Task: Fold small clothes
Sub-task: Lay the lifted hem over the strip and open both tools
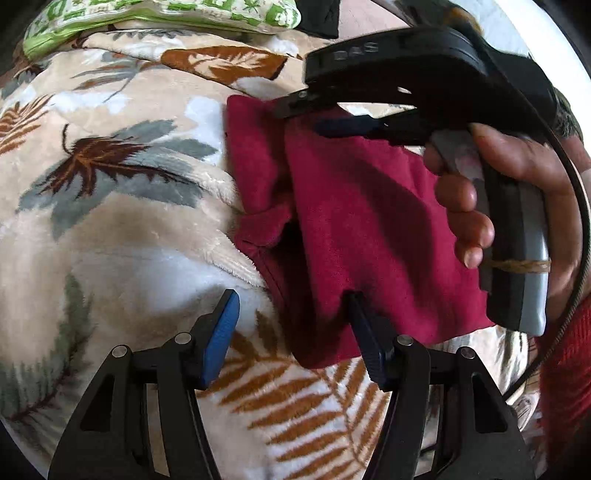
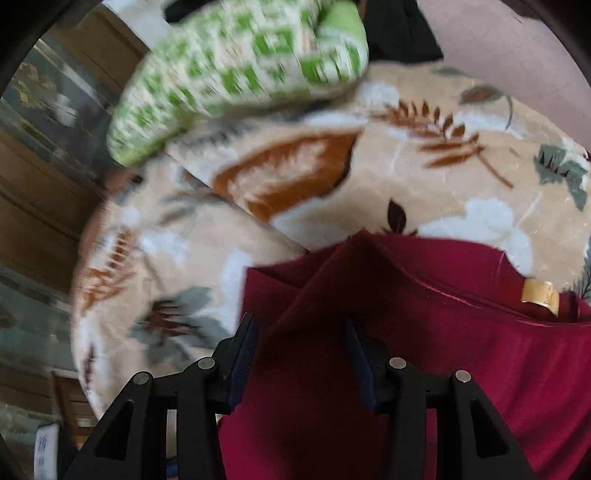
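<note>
A dark red small garment [image 1: 354,229] lies partly folded on a leaf-print blanket [image 1: 122,229]. My left gripper [image 1: 291,317] is open; its right finger [image 1: 365,332] touches the garment's near edge, its left finger [image 1: 221,332] is over the blanket. My right gripper [image 1: 332,118] is seen from the left wrist view at the garment's far edge, held by a hand. In the right wrist view the right gripper [image 2: 301,343] is open with a raised fold of the garment [image 2: 369,332] between its fingers. A tan label [image 2: 541,295] shows on the garment.
A green and white patterned pillow [image 2: 240,74] lies at the far end of the blanket [image 2: 424,166], also in the left wrist view [image 1: 166,14]. A dark item [image 1: 319,16] lies beside it. Wooden furniture [image 2: 44,206] stands to the left, off the bed.
</note>
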Demonstrator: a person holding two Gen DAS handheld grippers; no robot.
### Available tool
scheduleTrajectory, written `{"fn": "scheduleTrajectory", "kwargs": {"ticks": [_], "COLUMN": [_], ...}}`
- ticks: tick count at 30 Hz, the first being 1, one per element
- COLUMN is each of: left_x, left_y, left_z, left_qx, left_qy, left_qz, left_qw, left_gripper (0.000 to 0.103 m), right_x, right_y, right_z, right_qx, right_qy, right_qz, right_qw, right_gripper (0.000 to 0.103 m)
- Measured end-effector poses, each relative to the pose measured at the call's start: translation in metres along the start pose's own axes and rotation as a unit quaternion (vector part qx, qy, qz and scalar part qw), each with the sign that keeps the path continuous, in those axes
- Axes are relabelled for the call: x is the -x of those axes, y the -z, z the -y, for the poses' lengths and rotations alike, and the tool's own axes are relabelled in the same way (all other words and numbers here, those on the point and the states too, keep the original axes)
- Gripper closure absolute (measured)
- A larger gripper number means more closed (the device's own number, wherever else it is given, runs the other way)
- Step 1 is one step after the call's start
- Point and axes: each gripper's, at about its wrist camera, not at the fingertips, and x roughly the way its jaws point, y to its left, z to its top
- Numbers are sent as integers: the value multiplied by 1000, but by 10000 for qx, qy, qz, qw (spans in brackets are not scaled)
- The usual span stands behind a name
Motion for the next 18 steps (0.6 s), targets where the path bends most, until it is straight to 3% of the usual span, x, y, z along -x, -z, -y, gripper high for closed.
{"fn": "scheduleTrajectory", "kwargs": {"ticks": [2, 3, 4, 7, 12, 18], "left_x": [-4, -6, -8, -5, 7, -1], "left_y": [-1, -3, -4, -13, -16, -12], "left_z": [4, 8, 10, 16, 16, 12], "left_qx": [-275, -488, -611, -888, -1215, -943], "left_qy": [-34, 6, 76, 33, -193, -214], "left_qz": [-25, -64, -151, -243, -102, -144], "left_qw": [9996, 9988, 9980, 9957, 9924, 9952], "left_gripper": [47, 62, 70, 84, 88, 88], "right_x": [-3, -3, -2, 15, 31, -21], "right_y": [0, 0, -1, -5, -20, -12], "right_z": [-1, -2, -2, 1, 2, 11], "right_qx": [160, 257, 267, 257, 131, -111], "right_qy": [127, 159, 121, -154, -605, -587], "right_qz": [91, 144, 176, 438, 724, 399], "right_qw": [9997, 9994, 9994, 9986, 9955, 9974], "right_gripper": [73, 91, 96, 97, 97, 97]}}
